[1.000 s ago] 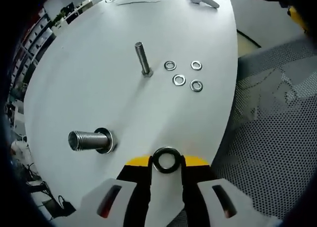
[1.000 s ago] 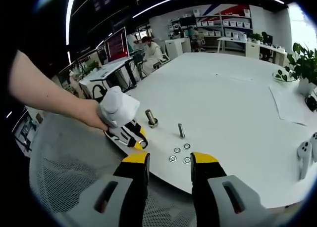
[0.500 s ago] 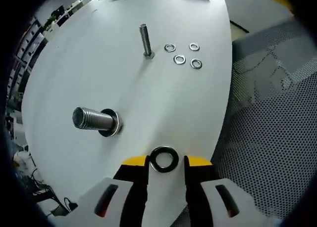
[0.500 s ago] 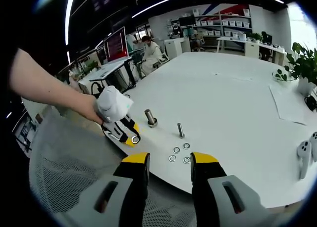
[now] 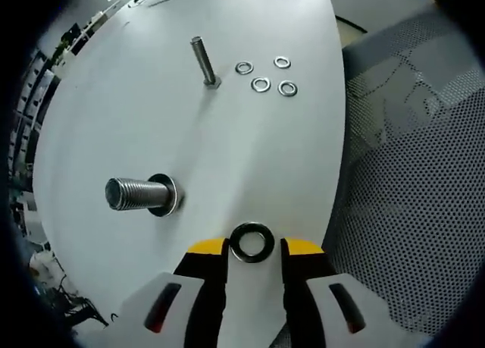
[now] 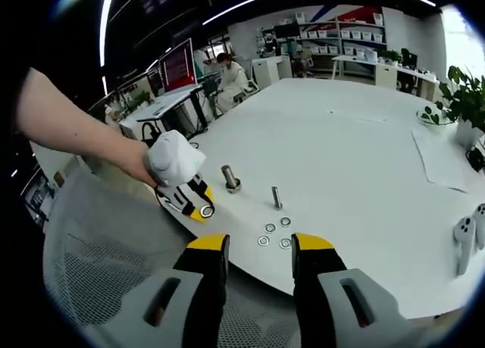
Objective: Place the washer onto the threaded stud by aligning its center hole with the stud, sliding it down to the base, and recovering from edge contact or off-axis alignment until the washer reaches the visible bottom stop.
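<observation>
Between the left gripper's (image 5: pixel 254 251) fingers — washer (image 5: pixel 251 242), gripped at the tips; right fingers empty, apart.

A broad white desk (image 6: pixel 364 143) carried two game-style controllers (image 6: pixel 464 242) near one edge and a sheet of paper (image 6: pixel 439 160) beside a potted plant (image 6: pixel 462 98). A grey mesh chair back (image 5: pixel 409 181) stood against the desk's rim. Farther off in the office, a seated person (image 6: pixel 231 79) faced a monitor with a red screen (image 6: pixel 179 66), and shelves of boxes (image 6: pixel 345 41) lined the far wall.
</observation>
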Demonstrator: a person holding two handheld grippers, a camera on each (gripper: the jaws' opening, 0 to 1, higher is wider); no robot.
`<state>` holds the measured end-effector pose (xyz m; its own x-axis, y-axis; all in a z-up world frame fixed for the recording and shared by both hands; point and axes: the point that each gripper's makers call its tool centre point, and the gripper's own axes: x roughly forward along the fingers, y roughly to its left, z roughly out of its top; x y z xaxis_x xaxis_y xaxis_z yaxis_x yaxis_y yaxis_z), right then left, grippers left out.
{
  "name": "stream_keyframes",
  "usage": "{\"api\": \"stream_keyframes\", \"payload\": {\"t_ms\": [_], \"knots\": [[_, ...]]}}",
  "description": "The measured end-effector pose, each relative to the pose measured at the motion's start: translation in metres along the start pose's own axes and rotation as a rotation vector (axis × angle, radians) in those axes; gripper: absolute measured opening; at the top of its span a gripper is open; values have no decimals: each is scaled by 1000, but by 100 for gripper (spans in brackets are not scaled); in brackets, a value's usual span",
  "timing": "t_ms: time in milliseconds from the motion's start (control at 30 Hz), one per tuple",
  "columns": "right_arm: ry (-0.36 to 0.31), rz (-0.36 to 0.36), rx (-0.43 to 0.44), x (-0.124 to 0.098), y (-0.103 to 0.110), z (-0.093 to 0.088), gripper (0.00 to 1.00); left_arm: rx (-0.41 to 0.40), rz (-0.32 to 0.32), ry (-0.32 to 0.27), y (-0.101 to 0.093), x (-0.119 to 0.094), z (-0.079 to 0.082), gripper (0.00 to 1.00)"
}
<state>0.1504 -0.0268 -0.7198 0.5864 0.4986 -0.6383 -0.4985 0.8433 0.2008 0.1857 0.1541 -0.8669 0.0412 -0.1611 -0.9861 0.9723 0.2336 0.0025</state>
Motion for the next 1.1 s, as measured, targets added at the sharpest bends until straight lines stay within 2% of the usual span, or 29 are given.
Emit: {"api": "stream_keyframes", "payload": {"t_ms": [67,133,233,333,533,767,1000,1100], "knots": [[0,2,2,0,0,1,36,-9,6,-1,0,0,0,23],[-2,2,2,0,0,1,36,-58,24,3,0,1,0,21],[0,4,2,0,1,1,36,-55,34,9,-1,1,0,20],[0,6,4,1,1,1,36,-81,26,-10,1,1,-1,20],[2,5,5,1,1,0,36,-71,25,5,1,1,0,20],[-1,4,10,1,0,0,35,-107,25,-20,2,0,0,20],[1,6,9,1,0,0,35,-90,30,-19,3,0,1,19],[1,7,11,1,0,0,35,-107,27,-24,3,0,3,19]]}}
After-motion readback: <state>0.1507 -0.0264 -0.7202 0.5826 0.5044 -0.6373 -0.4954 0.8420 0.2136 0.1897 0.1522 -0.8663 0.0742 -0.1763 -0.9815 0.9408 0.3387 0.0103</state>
